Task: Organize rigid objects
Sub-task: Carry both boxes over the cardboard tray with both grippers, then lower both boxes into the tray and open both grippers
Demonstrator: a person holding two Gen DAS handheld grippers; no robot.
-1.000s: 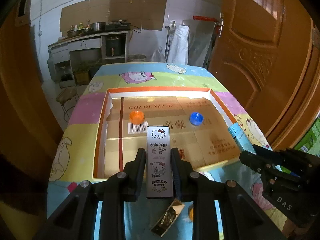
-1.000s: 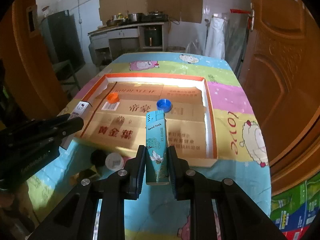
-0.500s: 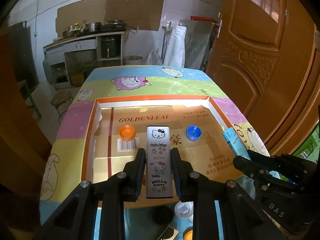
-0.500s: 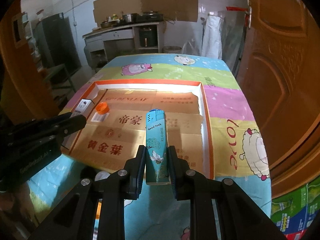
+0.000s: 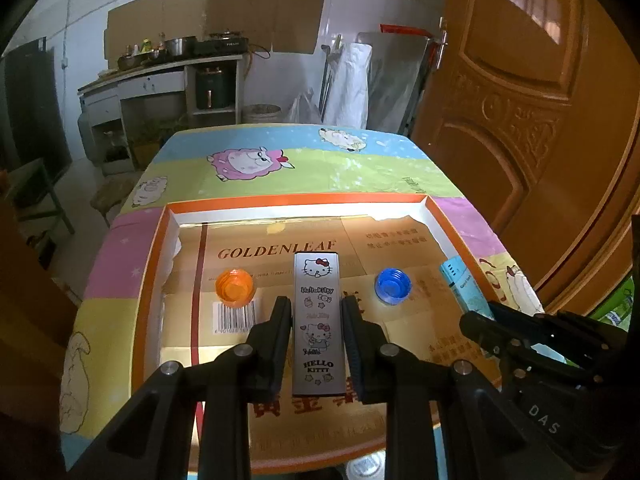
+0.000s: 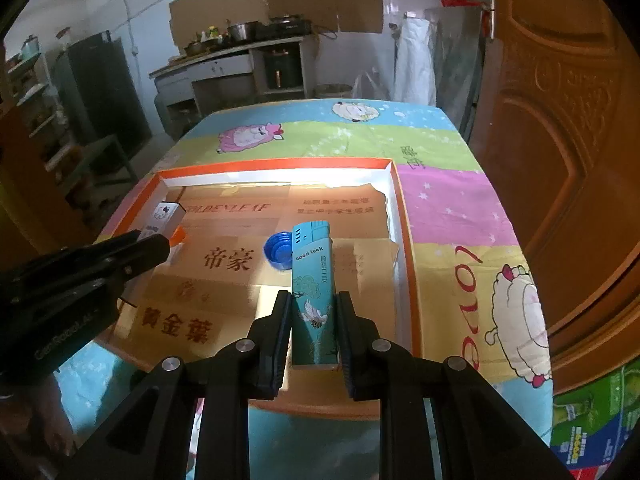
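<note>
My left gripper [image 5: 316,304] is shut on a silver Hello Kitty lighter [image 5: 317,320] and holds it above the shallow cardboard tray [image 5: 296,200]. My right gripper [image 6: 313,298] is shut on a teal "Good luck" lighter [image 6: 312,292] over the tray's right half [image 6: 404,240]. An orange bottle cap [image 5: 235,286] and a blue bottle cap [image 5: 393,285] lie on the tray floor. The blue cap [image 6: 278,250] sits just behind the teal lighter in the right wrist view. The teal lighter [image 5: 464,290] and right gripper [image 5: 520,340] show at the right in the left wrist view.
The tray lies on a table with a cartoon sheep cloth [image 5: 280,160]. A wooden door [image 5: 540,120] stands close on the right. A kitchen counter [image 5: 168,76] is at the back. The left gripper [image 6: 80,272] shows at the left of the right wrist view.
Both grippers have moved forward over the tray with their lighters still held. The small items on the cloth in front of the tray have dropped out of view.
</note>
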